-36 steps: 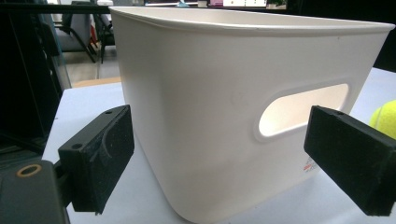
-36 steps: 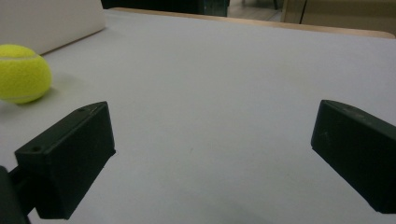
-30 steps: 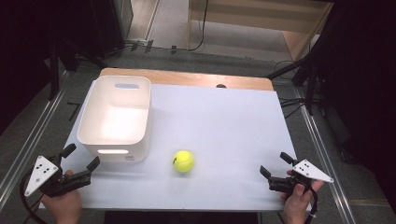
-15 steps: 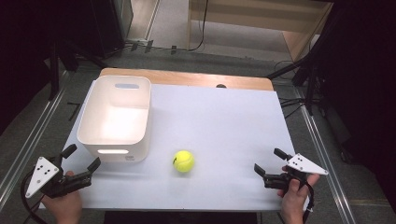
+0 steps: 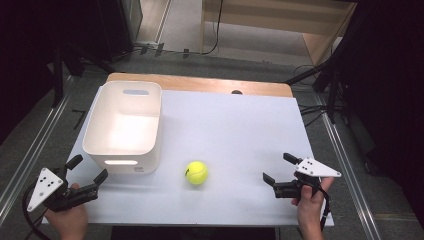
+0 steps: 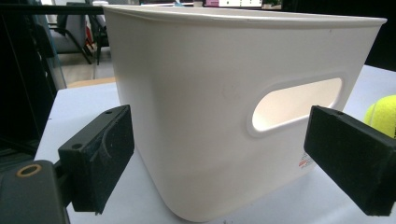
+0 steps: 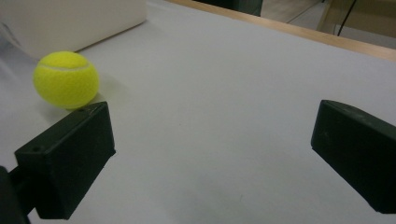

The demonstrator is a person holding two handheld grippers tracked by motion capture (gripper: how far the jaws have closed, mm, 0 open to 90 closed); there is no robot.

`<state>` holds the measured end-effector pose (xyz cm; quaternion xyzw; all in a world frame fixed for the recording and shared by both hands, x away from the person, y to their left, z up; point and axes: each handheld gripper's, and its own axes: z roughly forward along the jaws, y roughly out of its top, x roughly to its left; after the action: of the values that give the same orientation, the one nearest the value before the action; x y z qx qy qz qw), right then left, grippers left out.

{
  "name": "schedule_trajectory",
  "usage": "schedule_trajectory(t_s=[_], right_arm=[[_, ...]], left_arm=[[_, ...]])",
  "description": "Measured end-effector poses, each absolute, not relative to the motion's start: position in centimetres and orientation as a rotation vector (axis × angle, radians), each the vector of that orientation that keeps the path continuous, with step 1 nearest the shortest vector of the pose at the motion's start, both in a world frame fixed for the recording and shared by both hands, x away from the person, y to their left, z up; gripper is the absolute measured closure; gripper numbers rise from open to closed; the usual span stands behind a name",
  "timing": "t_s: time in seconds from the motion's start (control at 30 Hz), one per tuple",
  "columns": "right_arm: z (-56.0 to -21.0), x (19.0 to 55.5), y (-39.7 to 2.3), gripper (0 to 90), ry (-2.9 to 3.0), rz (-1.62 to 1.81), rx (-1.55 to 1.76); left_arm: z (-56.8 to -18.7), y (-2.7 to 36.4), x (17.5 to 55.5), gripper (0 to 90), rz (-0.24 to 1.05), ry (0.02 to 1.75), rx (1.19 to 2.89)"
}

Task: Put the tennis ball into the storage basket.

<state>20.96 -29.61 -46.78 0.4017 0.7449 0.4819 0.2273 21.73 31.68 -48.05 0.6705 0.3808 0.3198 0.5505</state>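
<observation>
A yellow tennis ball (image 5: 196, 173) lies on the white tabletop (image 5: 240, 125), just right of the near corner of a white plastic bin (image 5: 125, 125). My left gripper (image 5: 89, 168) is open at the front left, its jaws pointing at the bin's near wall. In the left gripper view that wall (image 6: 210, 93) with its handle slot fills the space beyond the left gripper (image 6: 224, 154), and the ball (image 6: 383, 114) peeks in at the right. My right gripper (image 5: 276, 168) is open at the front right, holding nothing. In the right gripper view the ball (image 7: 66, 79) sits beyond the left jaw of the right gripper (image 7: 210, 158).
The bin looks empty inside. A wooden strip (image 5: 200, 82) runs along the table's far edge. Metal rails and cables lie on the floor on both sides. The bin's corner (image 7: 70, 18) shows behind the ball in the right gripper view.
My right gripper has moved left, closer to the ball, still open. The left gripper, the ball and the bin have stayed put.
</observation>
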Motion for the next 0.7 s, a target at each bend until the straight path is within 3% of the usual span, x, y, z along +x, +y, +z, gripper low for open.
schedule_trajectory(t_s=[0.7], right_arm=[[-44.8, 23.5, -25.0, 0.0, 2.218, 1.296, 0.972]], left_arm=[[-48.0, 31.7, 21.6, 8.4, 0.746, 0.893, 1.579]])
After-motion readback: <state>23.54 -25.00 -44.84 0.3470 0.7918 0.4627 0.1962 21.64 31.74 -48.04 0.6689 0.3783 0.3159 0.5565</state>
